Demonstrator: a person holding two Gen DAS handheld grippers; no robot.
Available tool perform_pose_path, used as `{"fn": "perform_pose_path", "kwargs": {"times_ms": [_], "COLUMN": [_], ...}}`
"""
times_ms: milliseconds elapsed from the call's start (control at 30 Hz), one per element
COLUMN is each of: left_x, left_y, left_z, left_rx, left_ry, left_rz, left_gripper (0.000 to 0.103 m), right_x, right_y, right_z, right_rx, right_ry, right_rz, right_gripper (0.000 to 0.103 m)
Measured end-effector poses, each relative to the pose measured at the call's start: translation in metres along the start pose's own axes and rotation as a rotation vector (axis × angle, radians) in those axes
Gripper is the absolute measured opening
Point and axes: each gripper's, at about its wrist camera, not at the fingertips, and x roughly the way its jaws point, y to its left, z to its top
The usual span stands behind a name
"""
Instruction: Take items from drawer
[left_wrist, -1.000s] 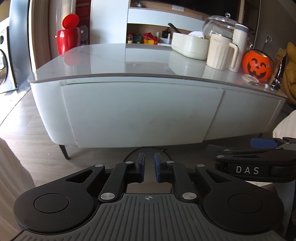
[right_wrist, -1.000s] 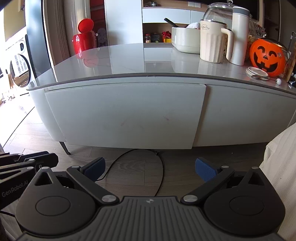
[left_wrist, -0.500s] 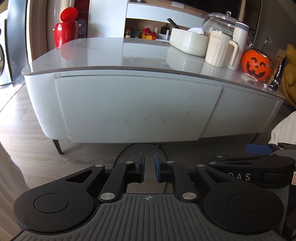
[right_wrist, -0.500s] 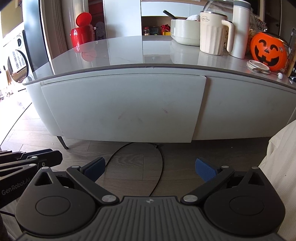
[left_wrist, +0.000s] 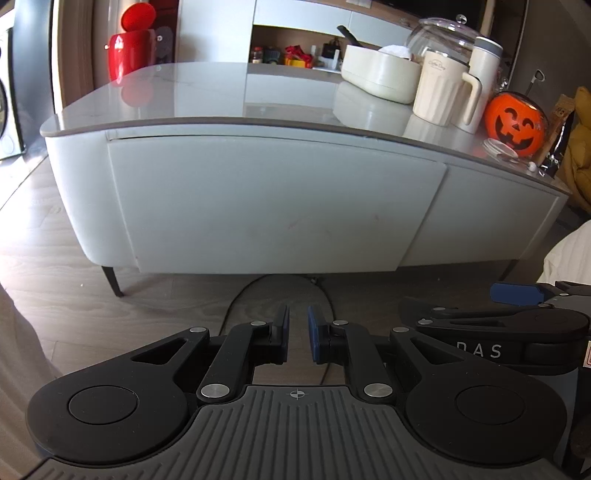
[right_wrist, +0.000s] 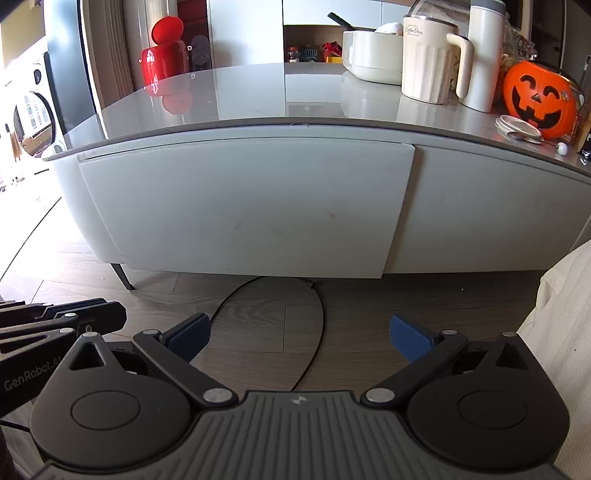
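Note:
A pale grey coffee table fills both views, with a wide drawer front (left_wrist: 273, 206) (right_wrist: 251, 206) that stands shut; nothing inside shows. My left gripper (left_wrist: 297, 334) hangs low above the wooden floor, well short of the drawer, its blue pads nearly together with nothing between them. My right gripper (right_wrist: 299, 338) is at about the same distance, open wide and empty. Each gripper shows at the edge of the other's view: the right gripper (left_wrist: 517, 325) and the left gripper (right_wrist: 62, 321).
On the tabletop (right_wrist: 295, 96) stand a red canister (left_wrist: 129, 51), a cream dish (left_wrist: 380, 74), a ribbed cream mug (right_wrist: 428, 62), a tall white flask (right_wrist: 484, 51) and an orange pumpkin bucket (right_wrist: 539, 96). A black cable (right_wrist: 317, 325) loops on the floor. White fabric (right_wrist: 561, 332) lies right.
Both grippers have moved closer to the table and a little lower; the drawer front looks larger. Neither gripper's opening has changed.

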Motion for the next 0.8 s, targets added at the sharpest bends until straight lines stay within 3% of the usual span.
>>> {"fn": "perform_pose_path", "kwargs": {"times_ms": [500,733,800], "left_x": [0.003,0.016,0.024], "left_y": [0.004,0.028,0.036], "left_z": [0.001,0.022,0.039], "left_rx": [-0.014,-0.145,-0.145], "left_ry": [0.031,0.036,0.015], "left_rz": [-0.006,-0.093,-0.097], "left_gripper": [0.014,0.014,0.013], "right_x": [0.007,0.015,0.018], "right_y": [0.0,-0.01,-0.017], "right_z": [0.003,0.019,0.029], "right_rx": [0.002,0.052,0.067], "right_ry": [0.039,0.087,0.062], "right_rz": [0.006,0.074,0.091], "right_gripper": [0.103,0.103,0.103]}}
